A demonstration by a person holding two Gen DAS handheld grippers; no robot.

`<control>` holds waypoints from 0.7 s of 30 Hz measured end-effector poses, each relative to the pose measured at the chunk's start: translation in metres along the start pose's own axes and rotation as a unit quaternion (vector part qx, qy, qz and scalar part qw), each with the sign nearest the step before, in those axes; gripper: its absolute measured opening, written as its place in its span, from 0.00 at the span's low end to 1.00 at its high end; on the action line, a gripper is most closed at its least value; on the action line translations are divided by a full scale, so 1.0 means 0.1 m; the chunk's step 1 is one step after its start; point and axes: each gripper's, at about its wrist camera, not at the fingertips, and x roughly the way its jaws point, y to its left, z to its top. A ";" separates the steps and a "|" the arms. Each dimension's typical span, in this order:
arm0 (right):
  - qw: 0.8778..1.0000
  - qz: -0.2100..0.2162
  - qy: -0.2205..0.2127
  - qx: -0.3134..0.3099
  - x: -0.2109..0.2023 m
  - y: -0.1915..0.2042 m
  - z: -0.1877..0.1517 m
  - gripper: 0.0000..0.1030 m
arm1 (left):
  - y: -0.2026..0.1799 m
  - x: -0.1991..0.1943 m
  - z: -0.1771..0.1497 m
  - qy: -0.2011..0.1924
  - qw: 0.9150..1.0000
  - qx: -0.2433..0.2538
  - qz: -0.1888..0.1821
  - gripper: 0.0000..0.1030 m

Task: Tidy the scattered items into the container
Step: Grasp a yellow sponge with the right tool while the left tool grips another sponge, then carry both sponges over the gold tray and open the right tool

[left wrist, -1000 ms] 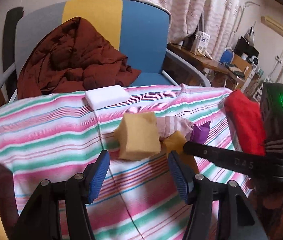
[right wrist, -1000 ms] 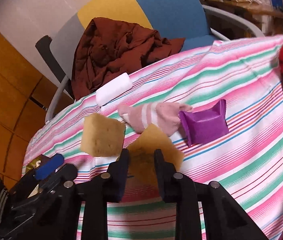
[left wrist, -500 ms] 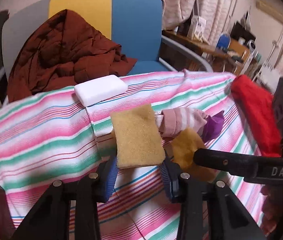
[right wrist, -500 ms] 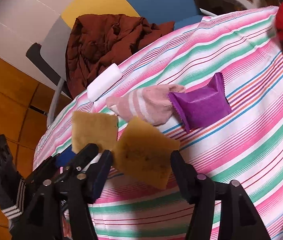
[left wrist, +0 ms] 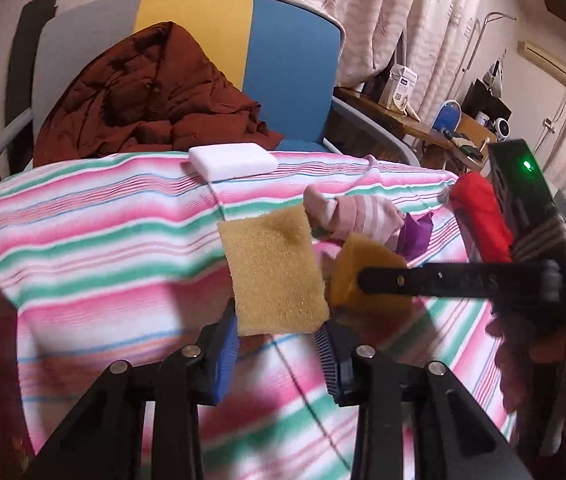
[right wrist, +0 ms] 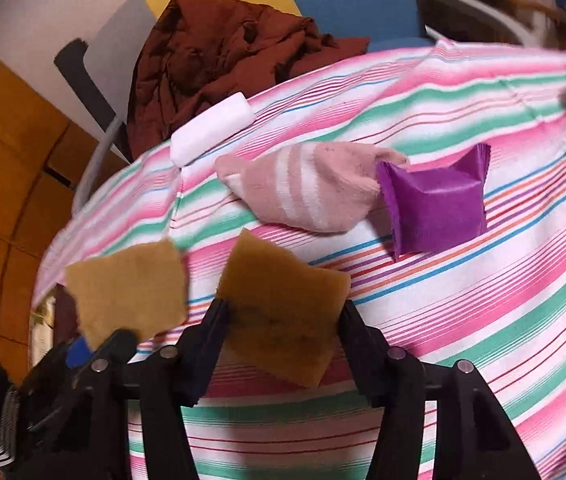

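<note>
The left gripper (left wrist: 279, 344) is closing its blue-padded jaws on the lower edge of a light tan sponge (left wrist: 273, 272), which is standing up from between the pads toward twelve o'clock above the striped tablecloth (left wrist: 95, 248). At about three o'clock from it, the right gripper (right wrist: 281, 332) is closing on a darker tan sponge (right wrist: 283, 312); in its own view the black fingers are pressing against both side edges of that sponge, with the jaws partway in. In the right wrist view the light sponge (right wrist: 131, 284) is showing at nine o'clock of the darker one, just beside it but not clearly touching. Beyond the darker sponge, toward twelve o'clock, a pink striped sock (right wrist: 303, 188) is lying on the cloth, and a purple packet (right wrist: 435, 204) is touching the sock's end at about two o'clock. A white foam block (left wrist: 233, 160) is resting near the far edge of the cloth, with a brown garment (left wrist: 143, 96) heaped on the chair (left wrist: 291, 60) behind it. A red fabric thing (left wrist: 481, 216) is sitting at the cloth's three o'clock edge; whether it is the container I cannot tell.
</note>
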 end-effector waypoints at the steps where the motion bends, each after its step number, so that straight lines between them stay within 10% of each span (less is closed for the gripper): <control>1: 1.000 -0.001 -0.001 -0.002 -0.01 0.01 0.00 0.50 | 0.01 -0.04 -0.04 -0.001 1.000 -0.002 -0.001 0.34; 13: 1.000 0.005 -0.018 -0.024 -0.13 0.06 -0.03 0.38 | 0.23 -0.35 -0.45 -0.003 0.998 -0.065 -0.013 0.34; 15: 1.000 0.006 -0.018 -0.013 -0.11 0.05 -0.03 0.47 | 0.24 -0.38 -0.52 -0.006 0.998 -0.069 -0.013 0.35; 18: 1.000 0.011 -0.025 0.009 -0.09 0.03 -0.01 0.90 | 0.23 -0.39 -0.54 -0.001 0.997 -0.073 -0.014 0.36; 21: 0.999 0.018 -0.041 0.011 -0.10 0.08 -0.01 0.93 | 0.21 -0.37 -0.51 -0.002 0.997 -0.072 -0.013 0.38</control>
